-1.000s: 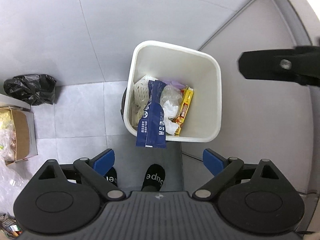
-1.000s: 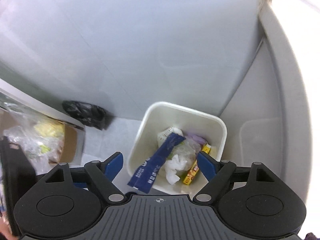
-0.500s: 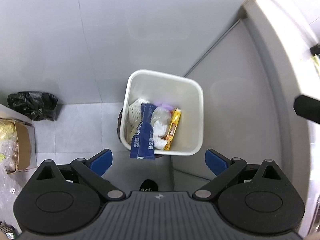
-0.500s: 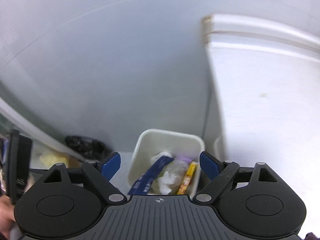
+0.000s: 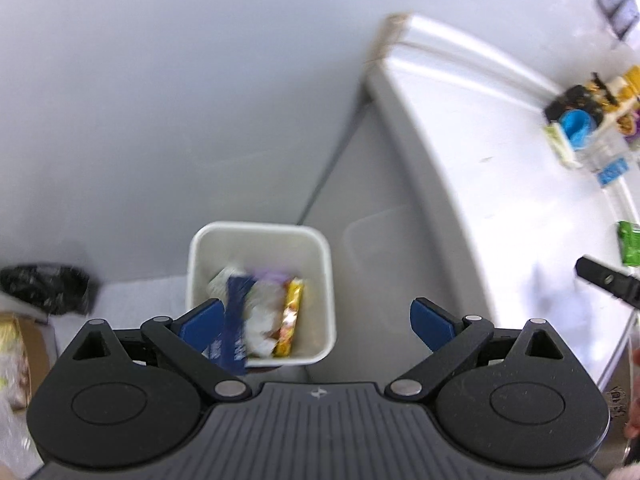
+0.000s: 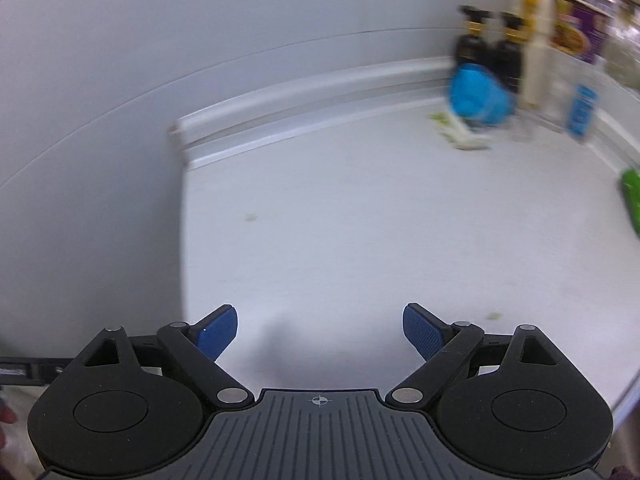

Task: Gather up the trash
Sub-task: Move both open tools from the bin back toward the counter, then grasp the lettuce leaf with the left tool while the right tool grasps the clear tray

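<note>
The right gripper (image 6: 319, 330) no longer looks down at the bin; it now faces the white counter (image 6: 360, 240), where a second ago the bin filled its view; I judge that one drop is done and the hand is turning back for more trash; its blue fingers (image 6: 216, 332) stand wide apart with only bare counter between them, nothing held. The left gripper (image 5: 316, 326) has risen, for the bin (image 5: 260, 236) looks smaller and the counter has come into its view; its fingers are apart too, and empty.

The bin stands on the floor at the foot of the counter's side panel, well below the counter top; in the left view it shows between the fingers, nearer the left one; inside it lie a dark blue wrapper (image 5: 236, 320), white crumpled paper and a yellow packet (image 5: 290, 320).

The next piece, I judge, is the green packet (image 6: 632, 200) at the counter's right edge, well apart from the right gripper's fingers and off to their right; a blue object (image 6: 476, 96), dark bottles (image 6: 488, 52) and a pale wrapper (image 6: 460, 132) sit at the counter's far end, blurred.
</note>
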Demonstrator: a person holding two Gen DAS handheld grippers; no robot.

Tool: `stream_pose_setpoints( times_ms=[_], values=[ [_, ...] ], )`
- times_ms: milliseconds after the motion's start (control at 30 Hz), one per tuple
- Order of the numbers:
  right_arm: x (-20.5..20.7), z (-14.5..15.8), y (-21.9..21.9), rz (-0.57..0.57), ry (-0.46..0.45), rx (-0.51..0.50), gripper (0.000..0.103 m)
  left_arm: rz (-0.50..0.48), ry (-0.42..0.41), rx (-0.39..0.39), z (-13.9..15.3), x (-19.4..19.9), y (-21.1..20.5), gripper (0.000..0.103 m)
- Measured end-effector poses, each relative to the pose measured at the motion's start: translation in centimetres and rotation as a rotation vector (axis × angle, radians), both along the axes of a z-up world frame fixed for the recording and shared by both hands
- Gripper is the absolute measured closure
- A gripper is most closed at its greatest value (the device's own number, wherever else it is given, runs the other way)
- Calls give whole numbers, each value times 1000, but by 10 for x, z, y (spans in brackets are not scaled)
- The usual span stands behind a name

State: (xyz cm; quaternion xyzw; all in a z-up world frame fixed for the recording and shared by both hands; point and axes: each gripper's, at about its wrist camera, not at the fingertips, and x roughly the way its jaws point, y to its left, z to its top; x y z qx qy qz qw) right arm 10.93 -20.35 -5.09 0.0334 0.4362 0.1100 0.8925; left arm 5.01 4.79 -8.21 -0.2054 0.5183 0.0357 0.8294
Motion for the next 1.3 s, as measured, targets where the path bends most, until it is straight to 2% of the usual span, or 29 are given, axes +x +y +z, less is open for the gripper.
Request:
stream_pose_setpoints(
  times_ms=[233,467,667,900,1100,1200,1300],
  values=[
    [8,-7,-80,-142,1,-6,11,-133,-68,14,19,48,-63,4],
    [32,-6,-143,-188,-24,23,11,-240,-162,28,30,105,-136,4],
    [76,-14,-184,-244,-67,71,11,-323,-247,58,26,146,-191,4],
    [126,-20,-210,-304,-116,144,11,-349,-291,63,17,182,-223,5],
    [166,-28,-210,-283,-143,173,11,-366,-355,86,10,210,-243,8],
    [184,-33,-207,-260,-146,179,11,-384,-384,105,7,220,-254,13],
    [200,-36,-207,-248,-154,179,12,-429,-403,140,2,230,-268,27]
  ],
)
